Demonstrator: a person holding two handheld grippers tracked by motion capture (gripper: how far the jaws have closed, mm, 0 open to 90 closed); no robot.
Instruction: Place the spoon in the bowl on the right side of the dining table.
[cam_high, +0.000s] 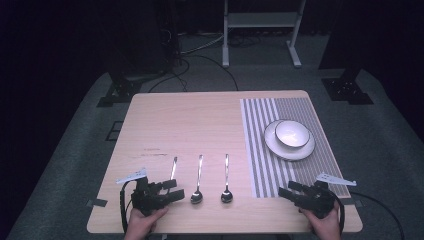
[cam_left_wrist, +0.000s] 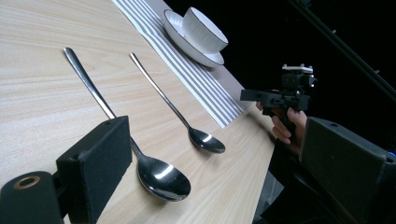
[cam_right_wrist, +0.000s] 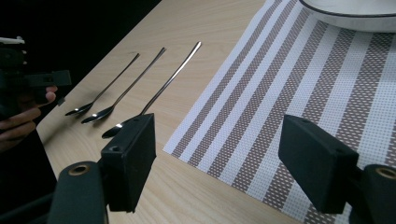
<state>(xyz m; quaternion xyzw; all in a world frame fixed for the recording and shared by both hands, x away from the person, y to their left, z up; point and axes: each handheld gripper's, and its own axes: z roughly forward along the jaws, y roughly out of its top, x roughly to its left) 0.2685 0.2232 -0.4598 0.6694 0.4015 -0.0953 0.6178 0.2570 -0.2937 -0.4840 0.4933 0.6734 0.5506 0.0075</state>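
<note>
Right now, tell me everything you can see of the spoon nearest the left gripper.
The leftmost spoon is one of three laid side by side on the wooden table. It looks like polished metal, with a long slim handle pointing away from the person. Its bowl end lies toward the near edge, hidden in the high view behind the left gripper. In the right gripper view it lies flat and apart from the middle spoon. Whether the fingers touch it cannot be told.

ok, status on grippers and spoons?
Left gripper open over left spoon. Right gripper open, empty, above placemat. Three spoons flat, untouched. Nothing in the way.
</note>
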